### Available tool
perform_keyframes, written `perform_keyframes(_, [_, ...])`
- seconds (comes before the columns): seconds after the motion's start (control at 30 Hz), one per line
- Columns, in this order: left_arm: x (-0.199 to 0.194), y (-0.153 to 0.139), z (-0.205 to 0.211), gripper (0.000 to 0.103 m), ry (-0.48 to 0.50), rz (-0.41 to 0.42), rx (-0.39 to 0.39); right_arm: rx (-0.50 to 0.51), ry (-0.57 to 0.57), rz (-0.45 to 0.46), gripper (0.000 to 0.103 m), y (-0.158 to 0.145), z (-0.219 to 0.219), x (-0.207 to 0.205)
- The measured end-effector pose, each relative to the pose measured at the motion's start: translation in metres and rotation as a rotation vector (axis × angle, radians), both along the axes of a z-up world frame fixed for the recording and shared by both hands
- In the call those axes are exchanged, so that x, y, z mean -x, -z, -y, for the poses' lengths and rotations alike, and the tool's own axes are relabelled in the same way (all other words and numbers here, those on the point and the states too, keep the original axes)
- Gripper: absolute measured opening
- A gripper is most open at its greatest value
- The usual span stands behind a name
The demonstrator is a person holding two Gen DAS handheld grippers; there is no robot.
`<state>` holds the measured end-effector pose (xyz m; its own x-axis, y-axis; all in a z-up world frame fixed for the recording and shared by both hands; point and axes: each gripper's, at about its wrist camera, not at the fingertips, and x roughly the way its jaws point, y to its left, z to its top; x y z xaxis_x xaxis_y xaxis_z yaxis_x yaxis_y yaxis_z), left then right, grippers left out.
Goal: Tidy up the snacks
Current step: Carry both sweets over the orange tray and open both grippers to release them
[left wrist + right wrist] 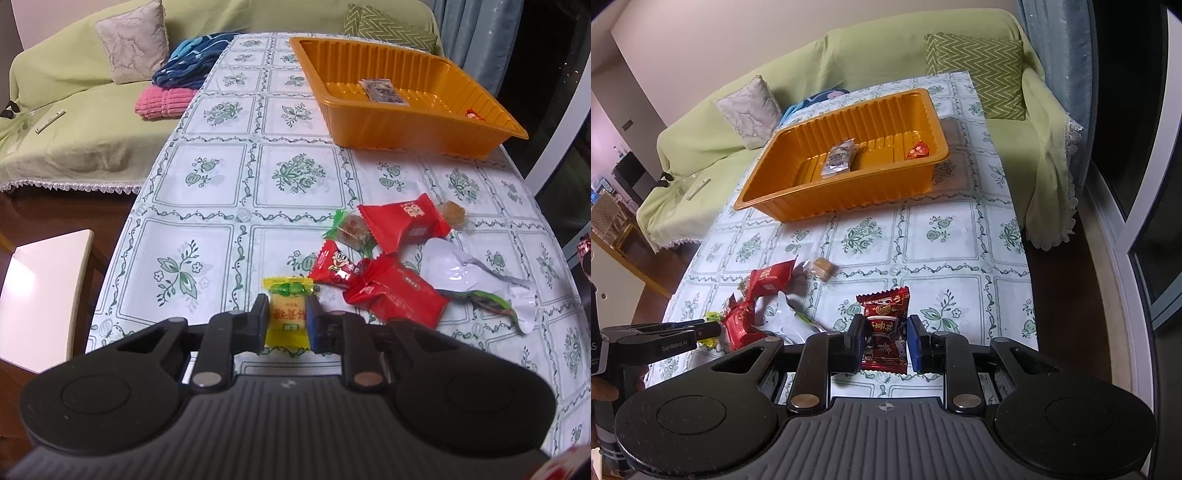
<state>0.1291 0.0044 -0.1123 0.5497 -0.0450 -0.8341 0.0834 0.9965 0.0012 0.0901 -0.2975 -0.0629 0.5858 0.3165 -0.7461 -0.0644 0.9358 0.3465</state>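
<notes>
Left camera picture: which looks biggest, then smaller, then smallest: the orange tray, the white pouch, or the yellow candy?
1. orange tray, though it's farthest
2. white pouch
3. yellow candy, held by the left gripper

Between the left gripper's (287, 317) black jaws sits a yellow candy (287, 318) with a green top; to their right lie red packets (397, 291) and a white pouch (465, 273); between the right gripper's (886, 341) jaws, a dark red wrapper (884, 332); beyond them, an orange tray (846, 192); beneath, a white tablecloth (207, 181) with green floral squares.
</notes>
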Motion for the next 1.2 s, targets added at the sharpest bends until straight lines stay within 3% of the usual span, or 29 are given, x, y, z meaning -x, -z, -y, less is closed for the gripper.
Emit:
perform_keyframes(0.4, [-0.007, -0.049, -0.002, 0.019, 0.026, 0.107, 0.038, -0.005, -0.007, 0.024, 0.024, -0.007, -0.003, -0.012])
perform_keyframes(0.73, [-0.060, -0.088, 0.024, 0.019, 0.079, 0.194, 0.077, -0.014, 0.006, 0.089, 0.024, -0.025, 0.000, -0.040])
perform_keyframes(1.2, [-0.148, -0.083, 0.070, 0.019, 0.126, 0.191, 0.076, -0.034, 0.015, 0.166, 0.024, -0.045, -0.004, -0.107])
